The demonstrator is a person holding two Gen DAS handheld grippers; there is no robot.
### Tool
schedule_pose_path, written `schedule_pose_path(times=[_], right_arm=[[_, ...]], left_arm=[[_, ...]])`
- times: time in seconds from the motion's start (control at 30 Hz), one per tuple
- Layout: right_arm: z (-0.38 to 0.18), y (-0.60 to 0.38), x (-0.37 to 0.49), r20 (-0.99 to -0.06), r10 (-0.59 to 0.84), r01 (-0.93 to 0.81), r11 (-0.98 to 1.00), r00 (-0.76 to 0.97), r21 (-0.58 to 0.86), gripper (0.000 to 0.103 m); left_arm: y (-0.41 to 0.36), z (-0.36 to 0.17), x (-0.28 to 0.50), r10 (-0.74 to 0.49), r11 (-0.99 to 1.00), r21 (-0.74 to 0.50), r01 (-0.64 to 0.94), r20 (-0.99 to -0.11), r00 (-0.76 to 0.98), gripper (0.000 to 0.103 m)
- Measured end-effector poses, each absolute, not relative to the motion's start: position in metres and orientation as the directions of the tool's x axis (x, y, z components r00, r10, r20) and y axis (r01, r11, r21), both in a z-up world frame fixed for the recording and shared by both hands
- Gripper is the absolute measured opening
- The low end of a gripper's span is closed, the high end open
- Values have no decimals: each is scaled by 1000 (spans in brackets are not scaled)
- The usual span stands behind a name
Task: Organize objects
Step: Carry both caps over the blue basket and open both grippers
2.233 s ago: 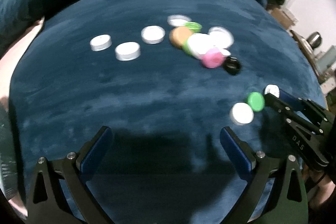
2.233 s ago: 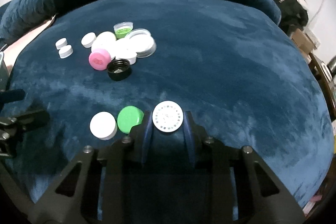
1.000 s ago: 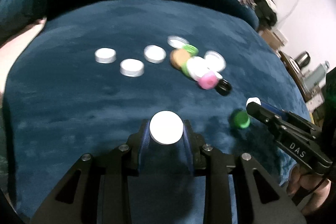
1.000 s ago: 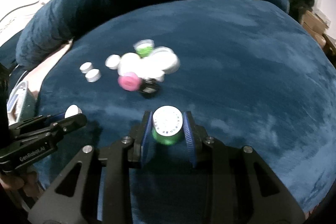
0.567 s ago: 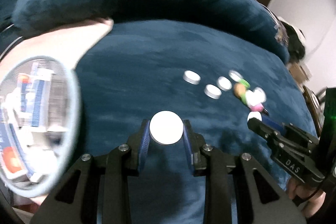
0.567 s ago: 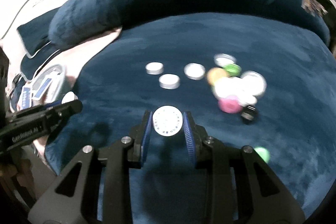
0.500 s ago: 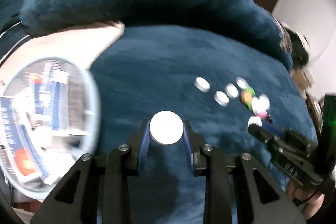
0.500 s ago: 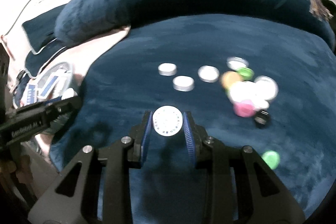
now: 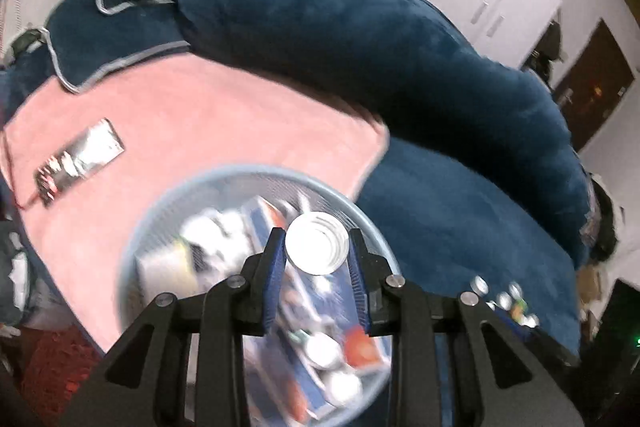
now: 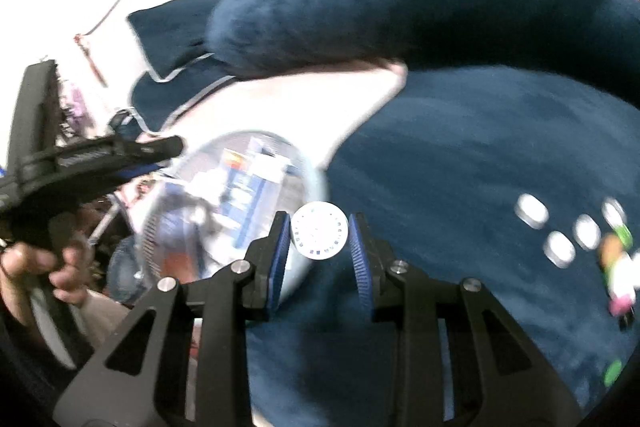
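Observation:
My left gripper [image 9: 317,250] is shut on a plain white cap [image 9: 316,243] and holds it above a round light-blue mesh basket [image 9: 168,203] that holds boxes and several caps. My right gripper [image 10: 319,242] is shut on a white cap with a ring of blue marks [image 10: 319,235], just right of the same basket [image 10: 316,183]. The left gripper also shows in the right wrist view [image 10: 176,145], at the basket's far left. Several loose caps [image 10: 560,231] lie on the blue cushion at the right, among them a pink cap [image 10: 620,301] and a green cap [image 10: 612,373].
The basket stands beside a pink blanket [image 9: 200,131] with a silver packet [image 9: 80,155] on it. A thick dark-blue bolster [image 9: 360,27] runs along the back of the blue cushion [image 9: 460,227]. A hand [image 10: 36,267] holds the left gripper's handle.
Both grippers have swung left, away from the pile of caps and toward the basket, each still holding its cap. The left gripper is now over the basket; earlier it was over the cushion.

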State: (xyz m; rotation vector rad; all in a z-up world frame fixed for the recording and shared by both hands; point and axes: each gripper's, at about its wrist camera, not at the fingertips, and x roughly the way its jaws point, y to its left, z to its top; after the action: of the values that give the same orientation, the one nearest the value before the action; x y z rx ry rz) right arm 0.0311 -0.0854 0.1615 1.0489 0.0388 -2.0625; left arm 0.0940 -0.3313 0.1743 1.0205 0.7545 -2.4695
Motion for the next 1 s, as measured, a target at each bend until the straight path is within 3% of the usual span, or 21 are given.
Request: schedule_pose_path(times=[0.37,0.4,0.43,0.47,0.5,0.57,0.77,1.0], right_arm=[[185,-192,28,-651,-738,716,-550,-177,430,33],[182,-194,24,-633,-763,706,-519,-130,482,35],[181,-196,21,-626,-772,690,-510,-105,513,49],[179,-194,20,-625,-773,668,-525,-113,528,64],[181,-188,20,-614,-779,657,-531,-130,535,70],[186,-180,21,-600,-783,651,-544,-165,530,83],[185,-159,14,-661,-705,633,-640,-258,435,102],[189,-132,1,-690,-637,596,-716,-344,364,103]], left_arm=[[-386,147,103,-138,-688,-386,615,-762,-632,34],[-387,146,104,-143,-683,-383,621,-765,-628,51],[-387,146,106,-152,-680,-377,629,-766,-624,63],[-388,146,110,-176,-674,-366,642,-765,-620,86],[-388,147,113,-194,-669,-359,651,-761,-619,95],[-388,150,120,-233,-659,-339,671,-757,-611,102],[-384,150,121,-259,-662,-303,686,-766,-589,102],[-360,160,110,-265,-713,-263,650,-757,-597,102]])
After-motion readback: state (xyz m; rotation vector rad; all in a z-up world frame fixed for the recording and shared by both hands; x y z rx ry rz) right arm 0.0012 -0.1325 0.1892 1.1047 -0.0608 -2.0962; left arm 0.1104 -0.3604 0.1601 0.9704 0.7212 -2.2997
